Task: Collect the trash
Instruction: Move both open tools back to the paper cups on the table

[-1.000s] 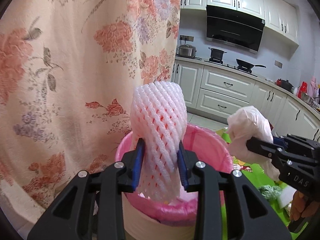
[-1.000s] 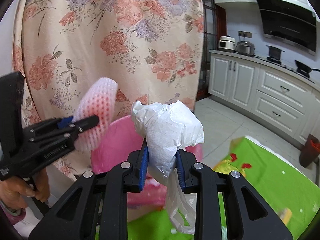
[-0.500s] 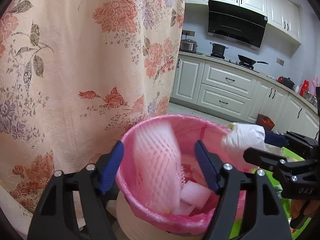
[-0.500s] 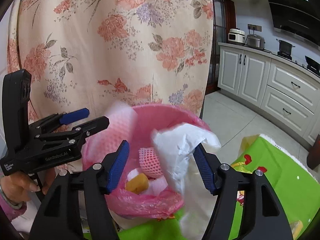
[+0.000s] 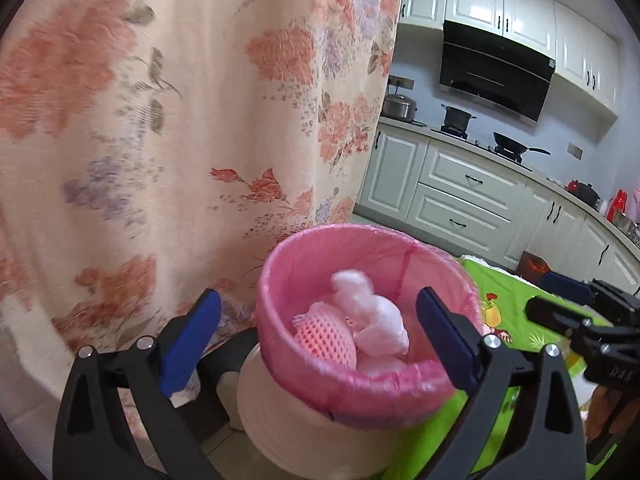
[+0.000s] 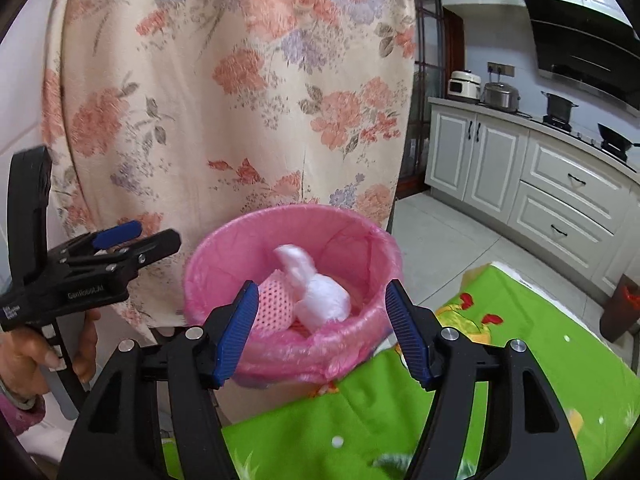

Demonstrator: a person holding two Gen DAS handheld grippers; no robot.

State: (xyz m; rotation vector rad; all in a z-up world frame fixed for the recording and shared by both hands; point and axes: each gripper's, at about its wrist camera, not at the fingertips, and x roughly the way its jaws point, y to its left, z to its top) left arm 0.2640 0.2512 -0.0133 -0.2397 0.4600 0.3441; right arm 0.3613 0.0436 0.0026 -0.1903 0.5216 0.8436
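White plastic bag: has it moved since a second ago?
Yes. The white plastic bag dropped from the right gripper, which is now open, down into the pink-lined bin.

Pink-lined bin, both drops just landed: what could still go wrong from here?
1. The white crumpled bag sits on top of the foam net, near the rim of the bin; it might spring up and spill.
2. The left gripper, jaws opening, straddles the rim; pulling back low could snag the pink liner.
3. The bin stands at the edge of the green cloth; a nudge from the right gripper could tip it.
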